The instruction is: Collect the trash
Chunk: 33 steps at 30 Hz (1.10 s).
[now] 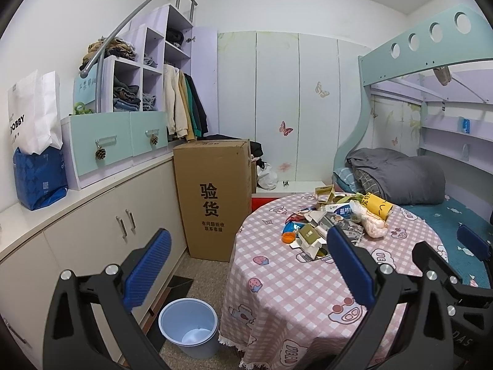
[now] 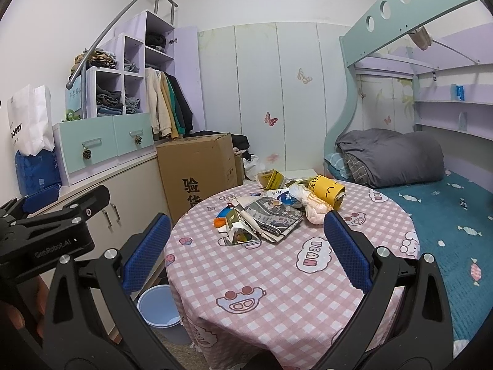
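So there's a round table point(image 2: 277, 293) with a pink checked cloth, and the trash pile point(image 2: 277, 212) sits on its far half: torn cartons, a yellow cup point(image 2: 329, 192), a pink plastic bag point(image 2: 317, 209), an orange lid point(image 2: 219, 222); the pale blue bin point(image 1: 188, 326) stands on the floor just left of the table, near the cabinets; a big cardboard box point(image 1: 212, 197) stands beyond it; left gripper point(image 1: 249, 273) hangs near the table's left edge, jaws wide and holding nothing; right gripper point(image 2: 246, 254) hovers over the near side of the table, jaws wide too, nothing between them.
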Motion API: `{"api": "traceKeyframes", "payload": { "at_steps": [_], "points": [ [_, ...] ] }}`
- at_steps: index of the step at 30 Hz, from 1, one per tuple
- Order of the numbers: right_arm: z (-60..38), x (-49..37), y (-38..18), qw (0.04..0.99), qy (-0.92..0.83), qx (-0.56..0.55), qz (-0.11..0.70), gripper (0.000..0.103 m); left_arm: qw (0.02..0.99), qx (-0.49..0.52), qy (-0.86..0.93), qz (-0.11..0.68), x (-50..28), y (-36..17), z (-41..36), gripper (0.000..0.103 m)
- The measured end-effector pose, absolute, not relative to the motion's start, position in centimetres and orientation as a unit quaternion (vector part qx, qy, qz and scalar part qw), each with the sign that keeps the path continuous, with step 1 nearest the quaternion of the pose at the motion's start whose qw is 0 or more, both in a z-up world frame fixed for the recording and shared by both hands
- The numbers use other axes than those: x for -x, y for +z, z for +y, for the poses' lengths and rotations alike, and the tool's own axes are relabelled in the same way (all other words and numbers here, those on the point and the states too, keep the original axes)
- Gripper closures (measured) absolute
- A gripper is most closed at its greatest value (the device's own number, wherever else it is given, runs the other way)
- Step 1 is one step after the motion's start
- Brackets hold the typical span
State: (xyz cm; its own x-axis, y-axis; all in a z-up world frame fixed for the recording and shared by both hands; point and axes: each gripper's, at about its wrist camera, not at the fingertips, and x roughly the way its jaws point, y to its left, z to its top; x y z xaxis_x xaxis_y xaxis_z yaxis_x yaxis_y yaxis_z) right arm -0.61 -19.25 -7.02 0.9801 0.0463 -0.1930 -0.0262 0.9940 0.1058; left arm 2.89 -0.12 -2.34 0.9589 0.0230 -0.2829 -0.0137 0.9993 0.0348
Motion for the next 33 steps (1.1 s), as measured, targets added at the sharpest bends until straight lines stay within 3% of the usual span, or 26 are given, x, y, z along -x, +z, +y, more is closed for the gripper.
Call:
{"api": "traceKeyframes", "payload": {
  "at_steps": [33],
  "points": [
    [-19.16,0.32,-6.82,0.99,0.038,-0.066,0.121,0.006,0.988,-0.016,0.012,0.151,-3.41,-2.5,-0.19,0.004]
  ]
}}
